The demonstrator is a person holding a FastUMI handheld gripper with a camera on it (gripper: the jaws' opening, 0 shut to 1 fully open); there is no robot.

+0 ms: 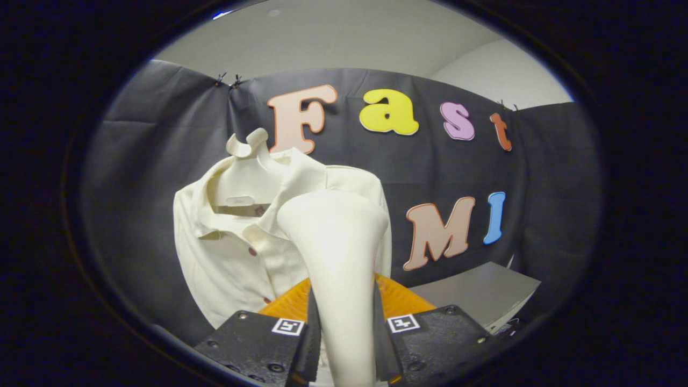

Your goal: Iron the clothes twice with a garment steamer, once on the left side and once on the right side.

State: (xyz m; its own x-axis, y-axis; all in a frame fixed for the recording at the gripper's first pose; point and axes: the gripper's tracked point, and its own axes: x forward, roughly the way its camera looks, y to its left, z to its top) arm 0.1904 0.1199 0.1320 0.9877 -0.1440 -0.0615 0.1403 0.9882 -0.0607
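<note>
The gripper (346,344) is clamped on the handle of a cream steamer (338,252), both fingers pressing its sides. The steamer's wide head rises just ahead of the fingers, in front of a cream shirt (236,252) on a hanger (248,148) beyond them. A grey worktop (484,290) lies off to the gripper's right.
</note>
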